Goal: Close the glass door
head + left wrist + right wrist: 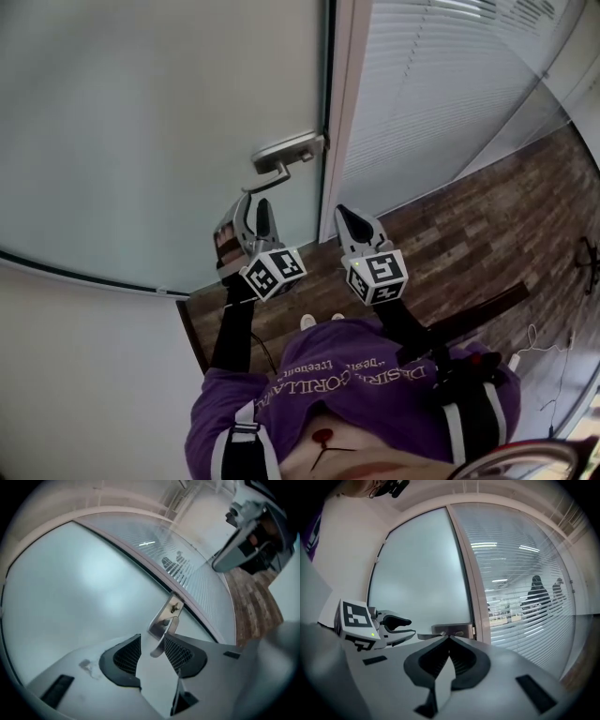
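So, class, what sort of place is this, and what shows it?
Probably an office: a frosted glass door with a metal lever handle, slatted blinds beside it, and ceiling strip lights showing through them.

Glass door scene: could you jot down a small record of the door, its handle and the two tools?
Door: frosted glass door, edge against the pale door frame, looks shut
Handle: silver metal lever handle, roughly level
Left: left tool, jaws apart, just below the handle, gripping nothing
Right: right tool, jaws together, empty
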`<state>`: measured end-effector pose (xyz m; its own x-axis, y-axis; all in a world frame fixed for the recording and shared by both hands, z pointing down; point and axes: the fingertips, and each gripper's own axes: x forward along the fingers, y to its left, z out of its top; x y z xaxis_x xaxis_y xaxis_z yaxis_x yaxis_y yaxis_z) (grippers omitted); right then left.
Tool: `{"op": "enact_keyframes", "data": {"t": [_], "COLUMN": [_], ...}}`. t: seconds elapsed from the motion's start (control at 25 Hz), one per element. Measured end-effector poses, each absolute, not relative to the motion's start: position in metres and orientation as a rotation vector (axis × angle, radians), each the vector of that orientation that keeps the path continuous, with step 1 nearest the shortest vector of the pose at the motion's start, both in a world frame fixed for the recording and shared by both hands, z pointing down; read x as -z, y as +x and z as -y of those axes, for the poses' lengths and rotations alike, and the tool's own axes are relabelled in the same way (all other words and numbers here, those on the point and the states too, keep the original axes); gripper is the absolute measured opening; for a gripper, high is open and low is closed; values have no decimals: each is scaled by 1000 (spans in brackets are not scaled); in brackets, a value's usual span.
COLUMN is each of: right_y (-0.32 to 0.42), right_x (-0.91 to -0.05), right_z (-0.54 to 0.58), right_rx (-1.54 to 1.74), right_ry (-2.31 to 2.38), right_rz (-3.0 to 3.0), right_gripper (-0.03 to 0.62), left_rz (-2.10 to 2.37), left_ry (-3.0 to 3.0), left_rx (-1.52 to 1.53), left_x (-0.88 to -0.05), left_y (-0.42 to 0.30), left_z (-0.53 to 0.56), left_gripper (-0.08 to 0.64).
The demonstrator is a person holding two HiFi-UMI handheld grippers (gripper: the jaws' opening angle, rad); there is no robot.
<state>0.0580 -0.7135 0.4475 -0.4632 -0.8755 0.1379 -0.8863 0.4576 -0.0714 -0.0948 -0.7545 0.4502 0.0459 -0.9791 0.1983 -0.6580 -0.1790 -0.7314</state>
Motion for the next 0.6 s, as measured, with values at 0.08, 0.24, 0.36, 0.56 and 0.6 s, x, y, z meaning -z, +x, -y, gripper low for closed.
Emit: {"op": "enact_keyframes", "data": {"t": [0.08,0.24,0.36,0.56,0.6], "right_y": [54,48,47,46,46], "right_x": [-447,-447,-447,-447,-447], "right_z": [708,702,701,703,703], "right_rx": [-198,-198,-196,-193,-191], "right_ry": [1573,1560,1556,1553,1552], "right_rz": [2618,2625,2626,2630,2630], "right_gripper": [-11,-11,-11,-11,-11], "left_rz": [-1710,-1857,-1949,-2021,-2019], "left_ry": [-2000,-2252,-2410,-2492,-2512], "left_rx": [849,626,492,477,477], "left_x": [-447,-452,-466,-485,-488], "left_y": [-96,-95,-90,-82,-79], "left_z": [743,728,716,702,700], "left_gripper": [155,145,0,0,0]}}
